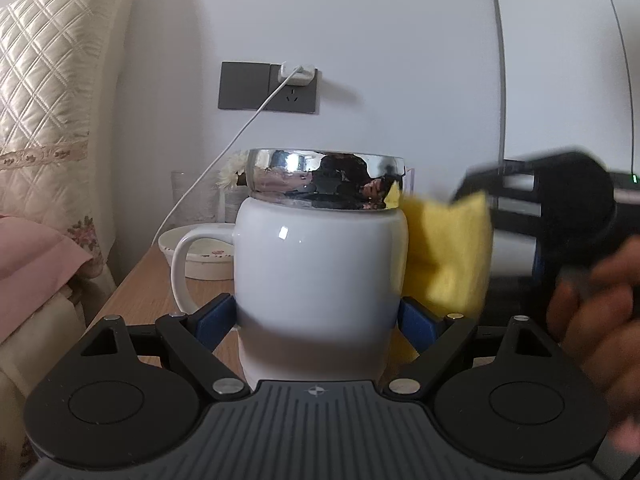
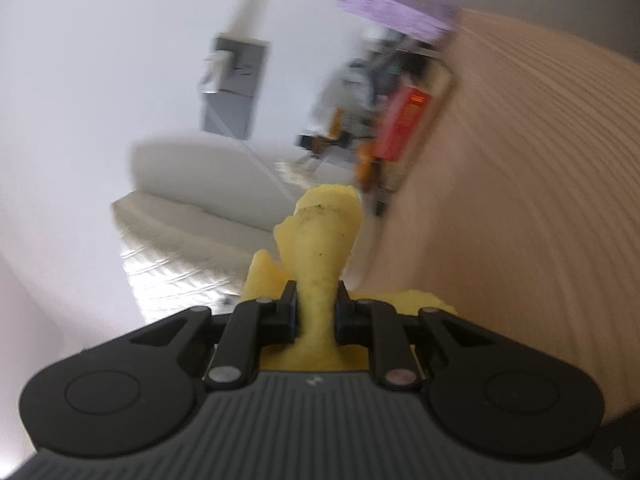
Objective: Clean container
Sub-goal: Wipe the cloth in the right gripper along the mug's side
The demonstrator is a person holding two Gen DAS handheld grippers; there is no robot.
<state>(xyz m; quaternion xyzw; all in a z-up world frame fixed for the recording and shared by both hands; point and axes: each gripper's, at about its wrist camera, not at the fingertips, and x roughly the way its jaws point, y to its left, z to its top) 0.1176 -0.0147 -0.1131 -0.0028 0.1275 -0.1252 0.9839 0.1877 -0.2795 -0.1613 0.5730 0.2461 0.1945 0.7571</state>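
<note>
A white ceramic mug (image 1: 320, 272) with a shiny metal lid (image 1: 324, 180) stands upright on the wooden bedside table (image 1: 148, 300), its handle to the left. My left gripper (image 1: 318, 316) is shut on it, the blue pads (image 1: 218, 318) pressing low on both sides of the body. A yellow cloth (image 1: 448, 252) touches the mug's right side, just under the lid. The blurred right gripper (image 1: 480, 188) holds it there. In the right wrist view my right gripper (image 2: 318, 312) is shut on that folded yellow cloth (image 2: 324, 232), which sticks out past the fingertips. No mug shows in that view.
Behind the mug are a white floral bowl (image 1: 200, 256), a clear glass (image 1: 184, 192) and a dried flower (image 1: 232, 172). A charger cable hangs from the wall socket (image 1: 268, 88). A quilted pillow (image 1: 52, 92) stands at the left. A person's hand (image 1: 600, 320) is at the right.
</note>
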